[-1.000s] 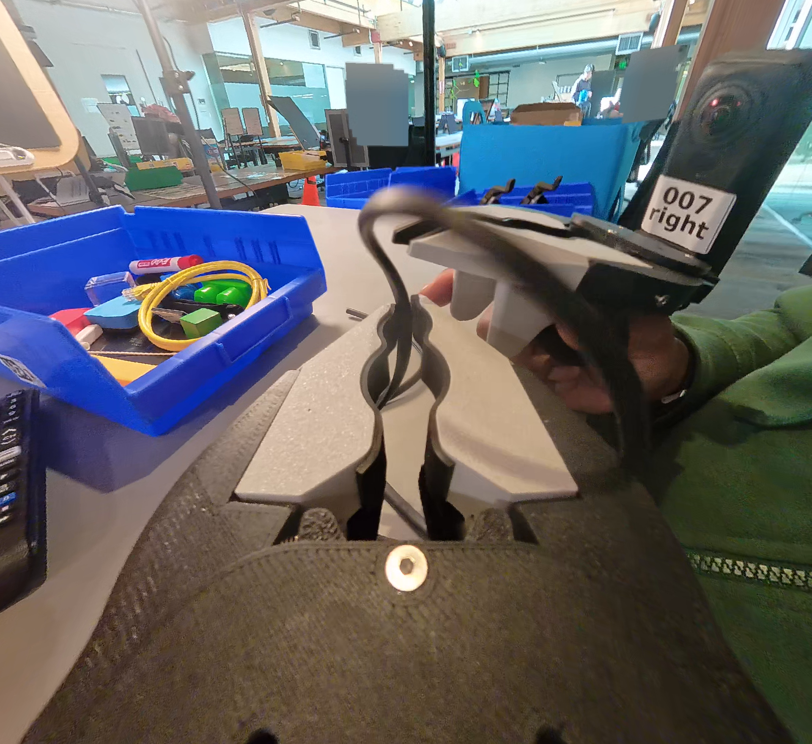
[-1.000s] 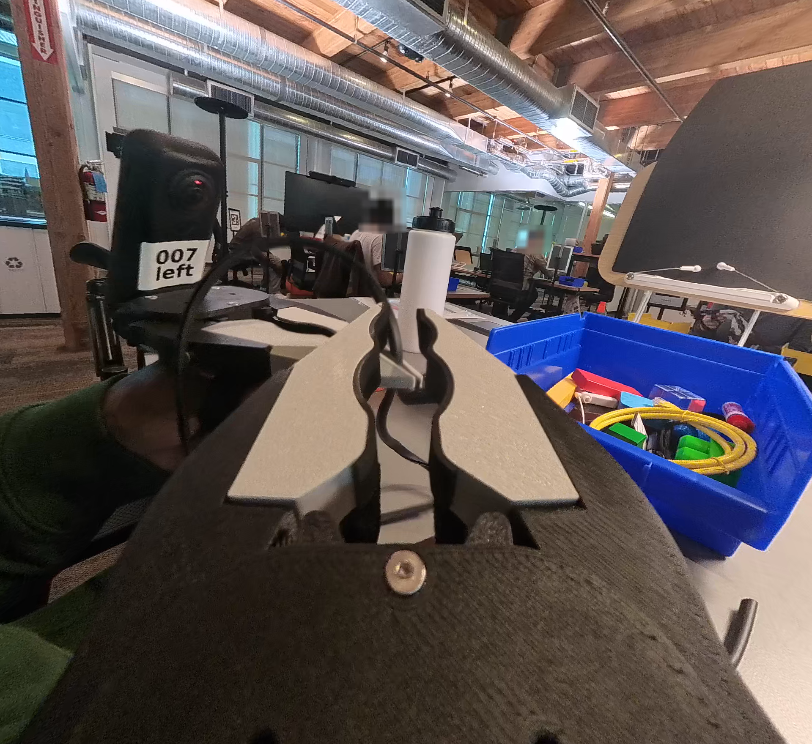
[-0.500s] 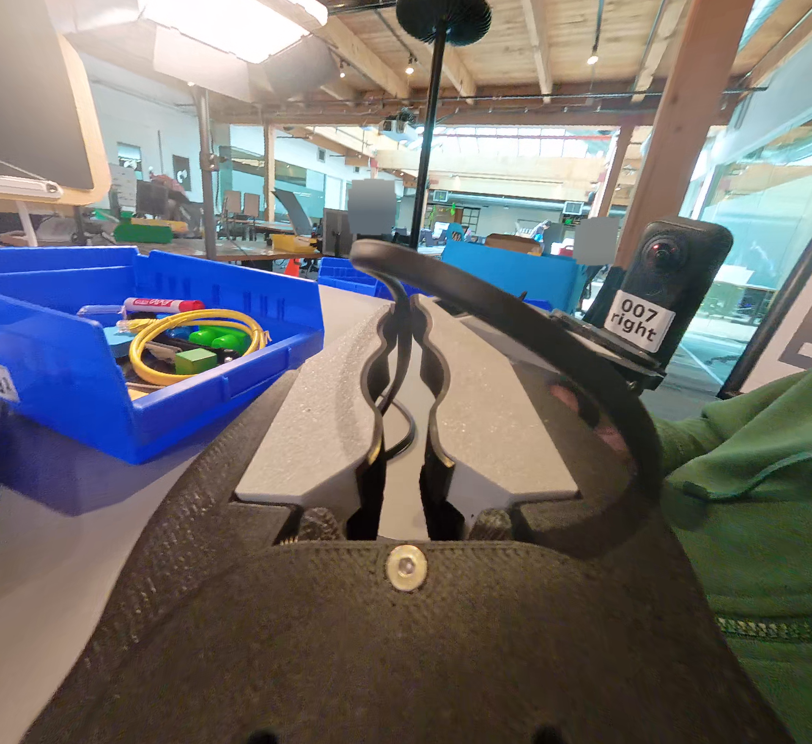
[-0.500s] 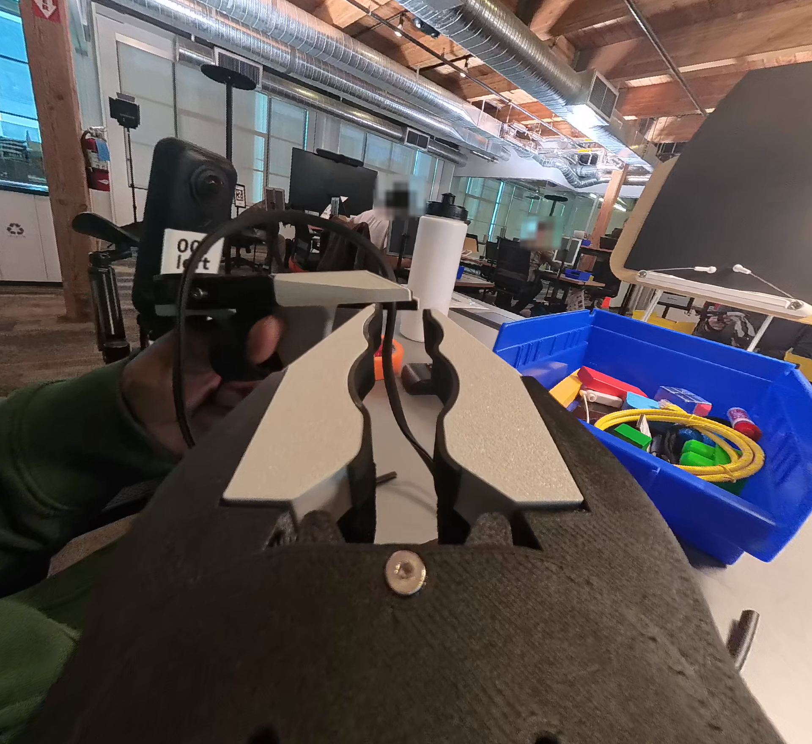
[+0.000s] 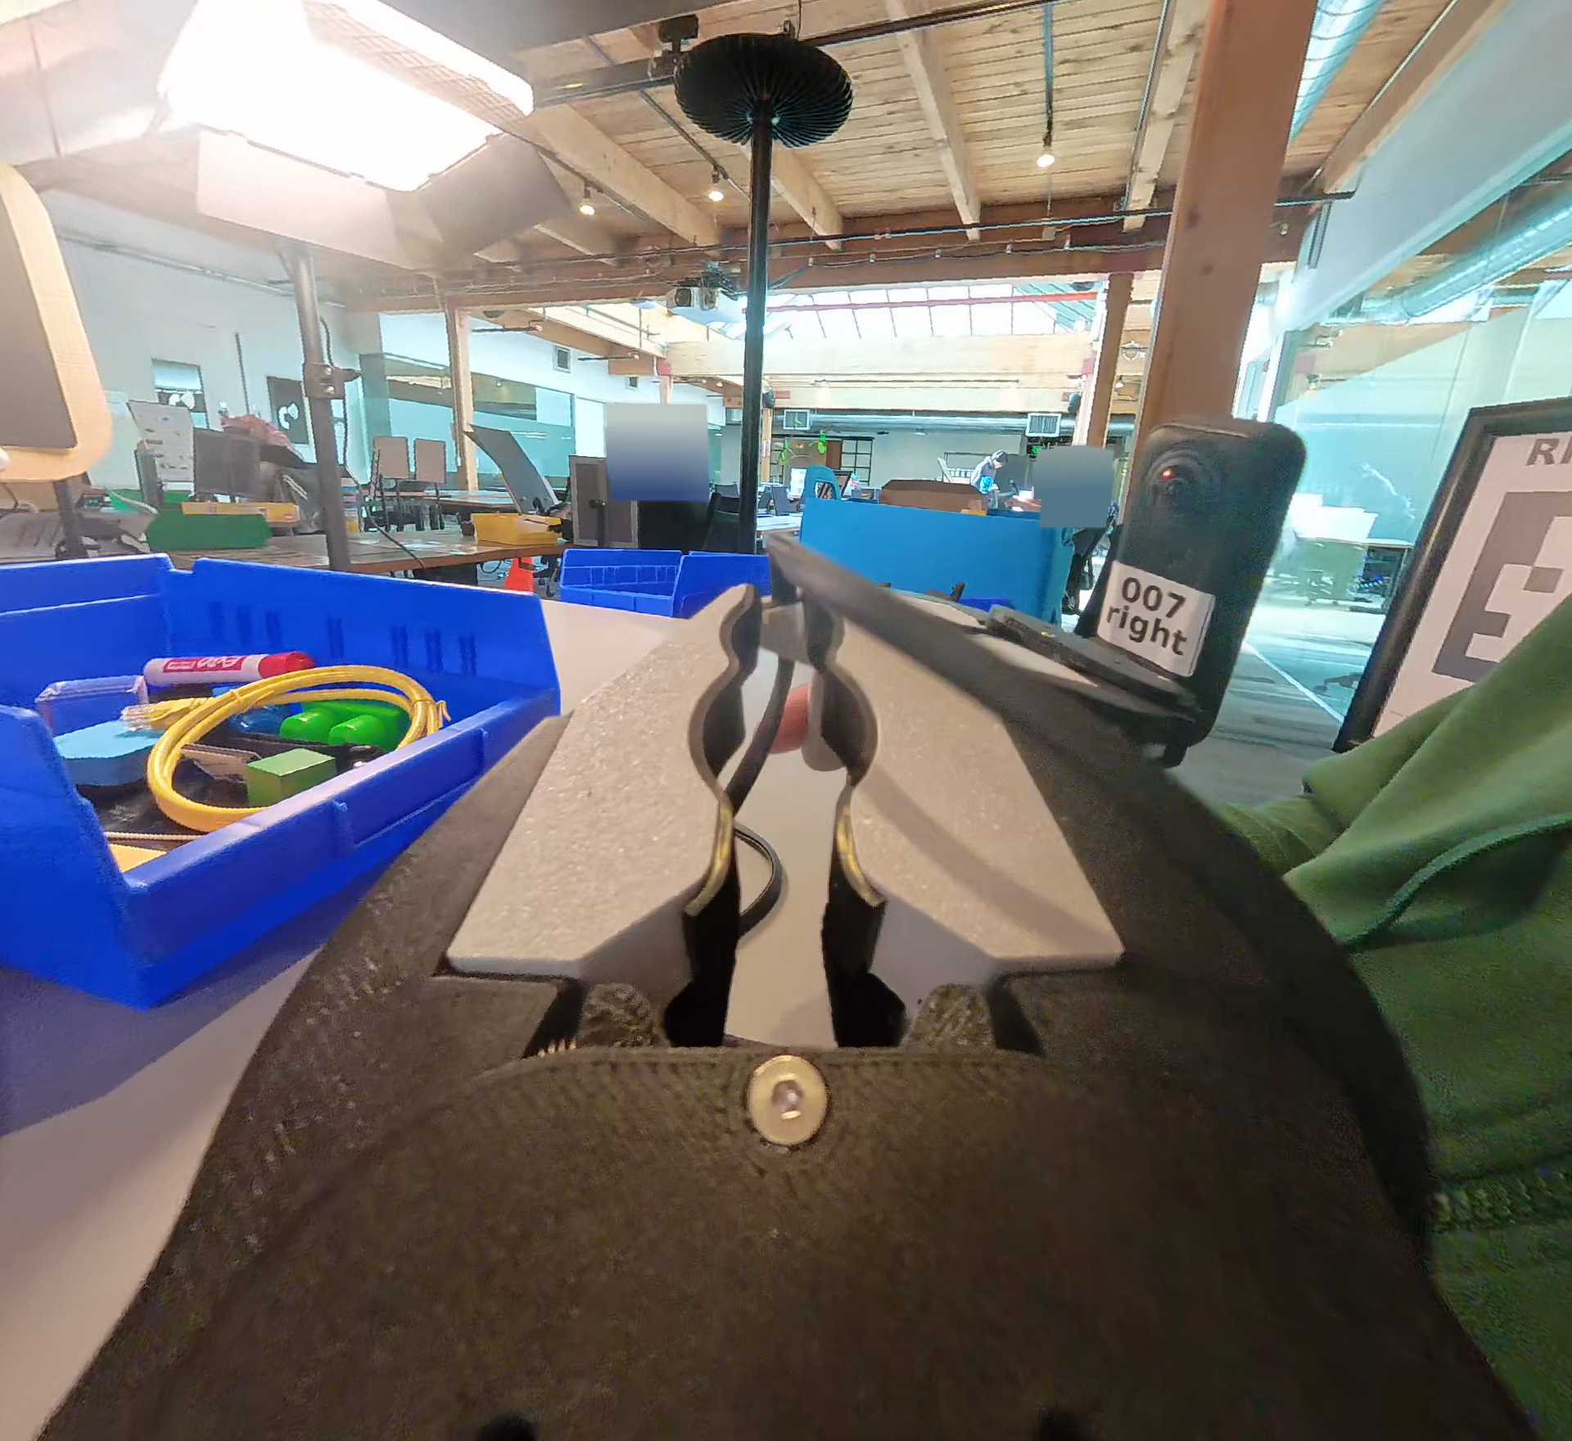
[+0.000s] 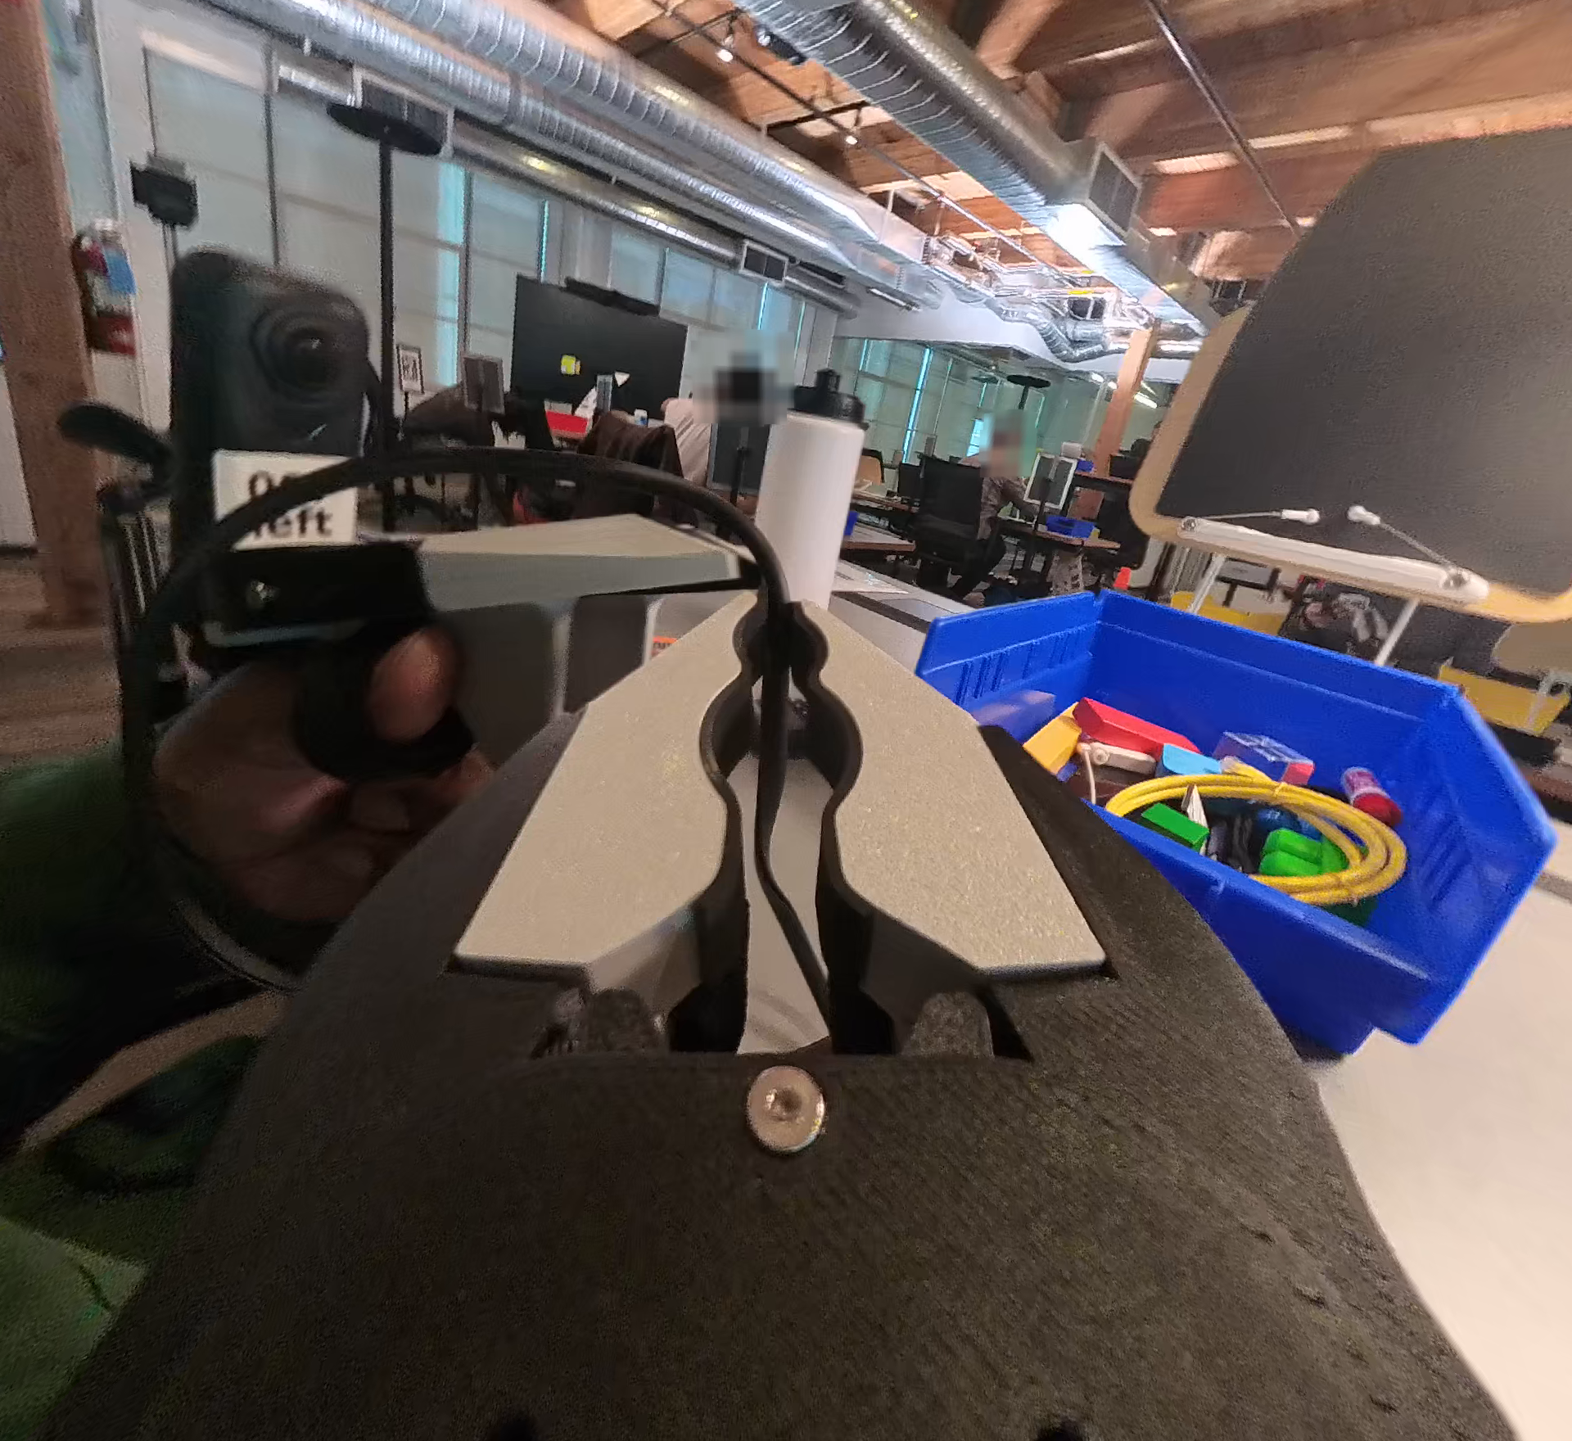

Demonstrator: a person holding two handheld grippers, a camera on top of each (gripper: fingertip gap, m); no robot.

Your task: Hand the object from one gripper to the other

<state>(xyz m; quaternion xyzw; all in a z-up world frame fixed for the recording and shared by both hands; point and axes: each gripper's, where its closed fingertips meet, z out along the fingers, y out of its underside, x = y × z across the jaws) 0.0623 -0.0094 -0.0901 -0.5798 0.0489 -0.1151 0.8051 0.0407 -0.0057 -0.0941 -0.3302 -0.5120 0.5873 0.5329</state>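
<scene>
A thin black cable [image 6: 770, 686] — smooth, round in section, rubbery — runs between the sculpted grey fingers of the right gripper [image 6: 778, 617], which are pinched on it near their tips, then arcs up and leftward in a wide loop past the left gripper [image 6: 587, 549] held beside it. In the left wrist view the same cable [image 5: 748, 754] hangs through the left gripper [image 5: 778, 609], whose granular grey fingers stand slightly parted with a gap beside the cord; whether they grip it I cannot tell. Both grippers have coarse black woven-look bodies. The two are close together above a pale, matte worktop [image 5: 59, 1230]. A blue plastic bin [image 5: 281, 873] with ribbed walls sits near, holding a coiled yellow cable [image 5: 281, 720], green blocks and a marker. Behind lies an open workshop hall — timber beams, silver ducts, glass walls.
</scene>
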